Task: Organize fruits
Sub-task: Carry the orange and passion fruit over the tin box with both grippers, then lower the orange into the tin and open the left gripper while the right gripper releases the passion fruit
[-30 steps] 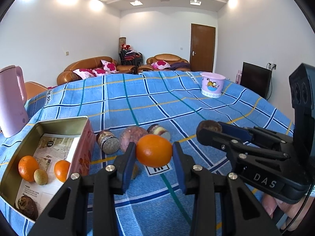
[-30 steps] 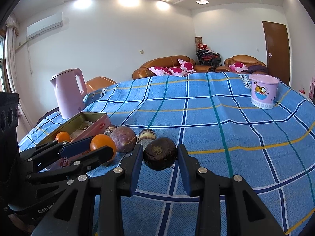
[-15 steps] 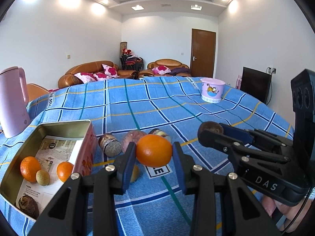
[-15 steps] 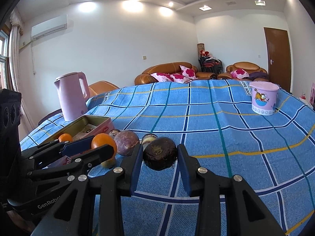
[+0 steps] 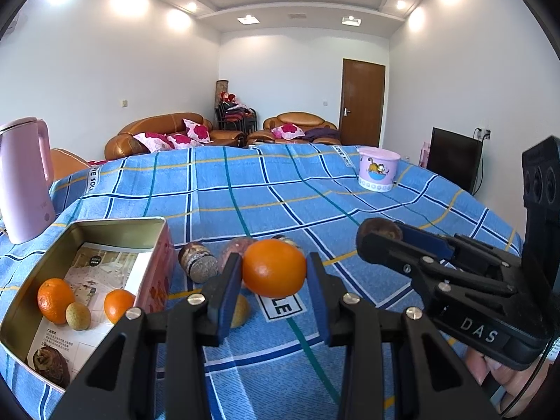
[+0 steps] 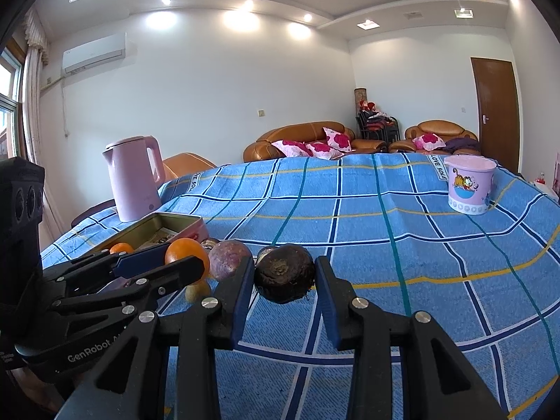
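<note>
While both grippers hold fruit clear of the blue checked cloth, the step in hand looks like carrying each piece over to the open tin that sits toward the worktop's near left corner; the left gripper has its fingers drawn in snugly on an orange, and the right gripper has its fingers pressed to either side of a dark round fruit. To do this well, I judge the left should go first, being just beside the tin, and should lower the orange into the bare back half, away from the two oranges and the small pale-green fruit already gathered near the tin's front edge; the right should wait or swing wide so the two tools, now close together, do not knock. Release low, since round fruit rolls on smooth metal and paper lining. The orange is glossy, pebbled and firm; the dark fruit is matt, wrinkled, with a rough stem scar, and probably yields a little under pressure, so no harder squeeze is wanted. Loose fruit still lies on the cloth beside the tin's right wall: a purplish round one, a cut-ended brown piece, and a yellowish one under the left fingers. A pink kettle stands at the far left edge; a lilac tub near the far right.
</note>
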The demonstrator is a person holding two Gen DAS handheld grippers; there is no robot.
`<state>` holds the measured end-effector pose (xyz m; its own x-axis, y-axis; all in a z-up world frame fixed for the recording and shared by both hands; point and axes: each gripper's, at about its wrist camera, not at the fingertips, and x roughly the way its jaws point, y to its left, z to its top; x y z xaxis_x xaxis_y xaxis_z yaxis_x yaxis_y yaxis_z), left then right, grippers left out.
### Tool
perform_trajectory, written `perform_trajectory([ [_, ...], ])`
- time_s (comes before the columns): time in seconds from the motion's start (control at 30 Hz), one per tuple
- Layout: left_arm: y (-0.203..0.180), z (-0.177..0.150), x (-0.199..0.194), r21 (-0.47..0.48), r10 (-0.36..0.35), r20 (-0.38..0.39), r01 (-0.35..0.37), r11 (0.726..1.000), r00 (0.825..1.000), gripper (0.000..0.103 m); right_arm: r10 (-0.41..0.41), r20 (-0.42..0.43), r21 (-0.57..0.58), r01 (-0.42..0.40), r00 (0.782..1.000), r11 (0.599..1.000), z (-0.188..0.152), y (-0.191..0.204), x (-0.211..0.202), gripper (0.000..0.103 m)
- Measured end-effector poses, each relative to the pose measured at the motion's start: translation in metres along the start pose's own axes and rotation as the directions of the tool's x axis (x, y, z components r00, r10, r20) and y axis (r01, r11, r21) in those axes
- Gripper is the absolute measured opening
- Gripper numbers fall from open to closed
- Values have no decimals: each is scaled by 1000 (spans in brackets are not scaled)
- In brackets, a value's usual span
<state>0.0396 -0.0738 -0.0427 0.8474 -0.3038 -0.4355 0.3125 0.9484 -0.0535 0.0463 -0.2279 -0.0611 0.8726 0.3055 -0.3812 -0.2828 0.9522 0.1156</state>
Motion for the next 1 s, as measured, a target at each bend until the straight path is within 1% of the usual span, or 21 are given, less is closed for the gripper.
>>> perform_trajectory([
  [0.33,7,3,-4,-22,10,6,-10,1000,1000,39,-4,16,-8,4,1000,1000,1,2,-3,38],
  [0.5,20,7,-20,-44,28,27,-26,999,999,39,31,33,11,-32,999,999,7,9,-13,38],
  [0.63,34,10,-33,-58,63,40,-60,996,997,39,70,47,11,-71,996,997,19,24,-22,38],
  [0.7,43,11,-40,-65,93,44,-90,994,995,39,94,53,5,-94,994,996,26,34,-25,38],
  [1.0,81,14,-54,-126,173,12,-170,977,985,39,193,47,16,-194,980,981,56,65,-27,38],
])
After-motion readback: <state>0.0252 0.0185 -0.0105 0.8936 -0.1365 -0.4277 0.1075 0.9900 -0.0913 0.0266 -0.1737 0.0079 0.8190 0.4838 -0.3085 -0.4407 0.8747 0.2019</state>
